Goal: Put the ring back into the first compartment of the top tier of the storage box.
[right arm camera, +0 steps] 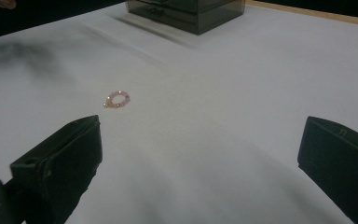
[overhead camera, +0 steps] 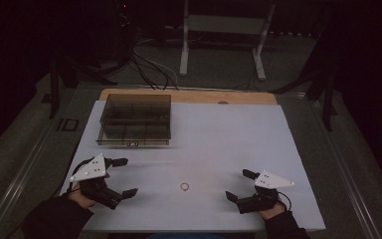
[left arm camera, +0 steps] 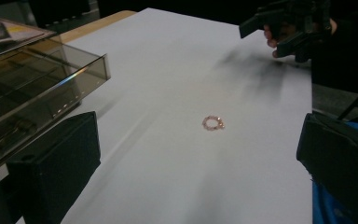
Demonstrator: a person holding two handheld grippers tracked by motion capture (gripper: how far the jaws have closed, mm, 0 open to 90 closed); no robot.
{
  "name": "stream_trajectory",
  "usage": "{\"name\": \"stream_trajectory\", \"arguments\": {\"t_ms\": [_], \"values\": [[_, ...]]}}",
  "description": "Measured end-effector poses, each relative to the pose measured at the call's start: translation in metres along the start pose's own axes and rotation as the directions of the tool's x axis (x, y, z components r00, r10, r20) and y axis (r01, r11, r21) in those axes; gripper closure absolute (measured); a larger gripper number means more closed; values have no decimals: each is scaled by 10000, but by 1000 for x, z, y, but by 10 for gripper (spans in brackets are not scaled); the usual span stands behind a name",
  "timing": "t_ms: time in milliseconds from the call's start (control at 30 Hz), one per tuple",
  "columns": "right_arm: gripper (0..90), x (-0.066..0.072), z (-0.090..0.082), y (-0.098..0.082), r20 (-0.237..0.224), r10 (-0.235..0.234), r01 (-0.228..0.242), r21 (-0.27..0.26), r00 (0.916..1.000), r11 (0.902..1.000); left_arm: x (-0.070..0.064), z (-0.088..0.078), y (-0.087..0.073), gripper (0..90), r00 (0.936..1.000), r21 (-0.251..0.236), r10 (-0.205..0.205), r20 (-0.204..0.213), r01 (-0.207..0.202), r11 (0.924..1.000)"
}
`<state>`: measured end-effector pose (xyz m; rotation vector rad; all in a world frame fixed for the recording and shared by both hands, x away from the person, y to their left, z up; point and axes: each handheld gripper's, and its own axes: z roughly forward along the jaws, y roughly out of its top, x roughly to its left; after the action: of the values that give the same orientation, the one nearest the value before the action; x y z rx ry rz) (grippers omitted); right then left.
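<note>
both grippers (overhead camera: 123,177) (overhead camera: 238,185) wide open, empty; ring (overhead camera: 185,186) lies flat on table (overhead camera: 229,144), jaws may skid it away

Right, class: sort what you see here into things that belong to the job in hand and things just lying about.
Belongs to the job:
- small beaded ring lying on the white table, between the two tongs
- left tongs, open
- right tongs, open
- smoky clear compartment box, likely where the ring goes

Just lying about:
- cables on the floor beyond the table
- white stand legs
</note>
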<state>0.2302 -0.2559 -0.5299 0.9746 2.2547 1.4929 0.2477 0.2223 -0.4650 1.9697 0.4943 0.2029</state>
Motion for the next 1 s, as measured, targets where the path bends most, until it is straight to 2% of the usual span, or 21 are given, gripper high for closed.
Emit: {"name": "stream_trajectory", "arguments": {"t_ms": [533,733,1000], "values": [[0,0,-1,0,93,-62,63,-43,9999,10000,1,20,20,11,9991,75,159,398,-162,9998],[0,0,-1,0,96,-44,45,-28,9999,10000,3,28,28,11,9986,100,305,432,-310,9995],[0,0,-1,0,89,-55,55,-43,9999,10000,5,43,35,11,9971,107,270,709,-279,9996]]}}
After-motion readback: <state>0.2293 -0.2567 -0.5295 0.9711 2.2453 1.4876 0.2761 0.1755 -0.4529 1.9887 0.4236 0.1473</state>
